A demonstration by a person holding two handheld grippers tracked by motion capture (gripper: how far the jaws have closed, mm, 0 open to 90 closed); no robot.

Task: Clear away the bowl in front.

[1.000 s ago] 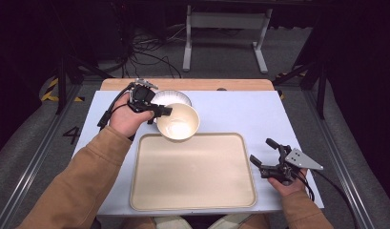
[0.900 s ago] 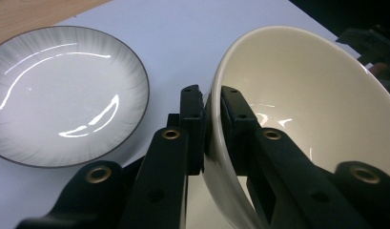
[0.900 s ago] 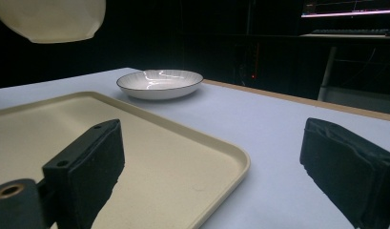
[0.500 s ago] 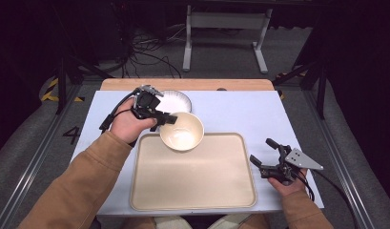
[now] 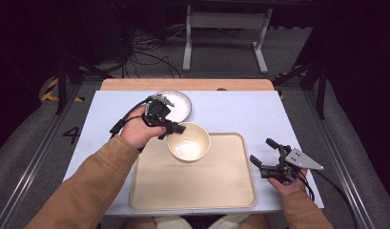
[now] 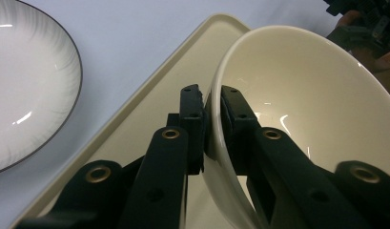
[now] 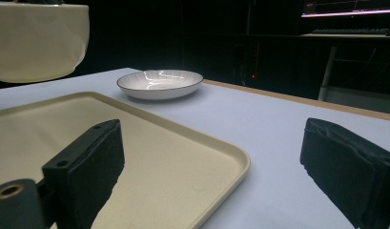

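A cream bowl [image 5: 189, 143] hangs above the far left part of the beige tray [image 5: 207, 186]. My left gripper [image 5: 176, 130] is shut on its rim; in the left gripper view the pads [image 6: 192, 102] pinch the wall of the bowl [image 6: 302, 95], one inside and one outside. The right gripper view has the bowl [image 7: 37, 40] lifted off the tray [image 7: 149, 143]. A white plate with a dark rim [image 5: 176, 105] lies on the table behind the tray. My right gripper [image 5: 263, 151] rests open by the tray's right edge, nothing between its jaws.
The table [image 5: 240, 109] is pale blue-white with a wooden strip along its far edge. Beyond it stand a metal stand [image 5: 226, 33] and cables on a dark floor. The plate [image 6: 25, 81] lies left of the tray in the left gripper view.
My left gripper has carried the bowl from beside the plate toward the near right and lower, over the tray's far left corner. The right gripper has stayed put.
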